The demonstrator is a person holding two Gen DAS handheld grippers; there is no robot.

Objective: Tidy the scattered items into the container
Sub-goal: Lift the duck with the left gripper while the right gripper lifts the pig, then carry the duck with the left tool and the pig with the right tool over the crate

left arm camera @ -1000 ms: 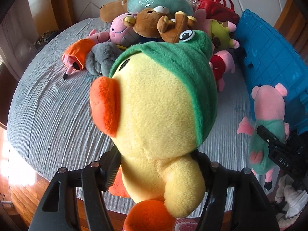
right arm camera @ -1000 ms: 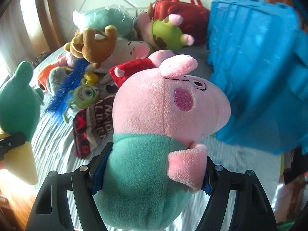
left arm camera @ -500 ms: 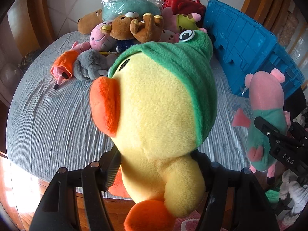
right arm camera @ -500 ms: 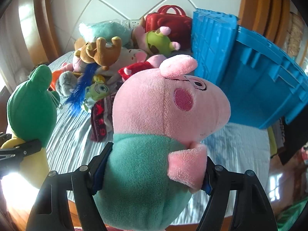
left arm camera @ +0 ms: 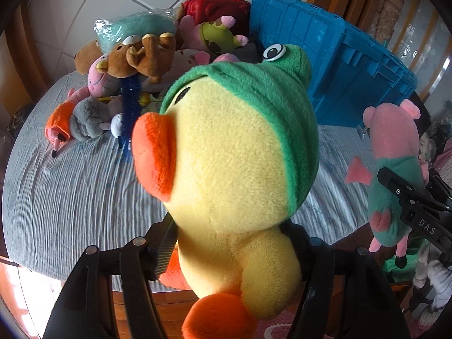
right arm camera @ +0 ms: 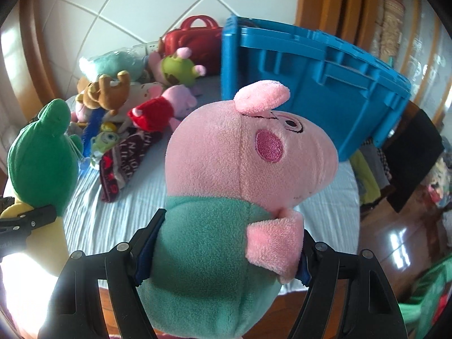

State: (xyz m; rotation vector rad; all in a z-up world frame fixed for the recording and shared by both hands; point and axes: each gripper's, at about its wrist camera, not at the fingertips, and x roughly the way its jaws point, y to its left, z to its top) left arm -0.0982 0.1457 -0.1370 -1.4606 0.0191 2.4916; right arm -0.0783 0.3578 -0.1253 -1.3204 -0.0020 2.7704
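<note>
Fingers (left arm camera: 165,243) clamp duck plush (left arm camera: 234,169), others pig plush (right arm camera: 226,212); blue crate's (right arm camera: 310,84) contents hidden.

Yellow plush duck (left arm camera: 226,175), orange beak, green frog-eyed hood; upright, centre of left wrist view, clamped at body. Pink plush pig (right arm camera: 240,197), teal shirt; upright, centre of right wrist view, clamped at body, snout toward right. Blue plastic crate (right arm camera: 316,84), ribbed walls, upper right of frame, on grey bedcover. Heap of remaining plush toys (left arm camera: 141,62), upper left, beside crate.
</note>
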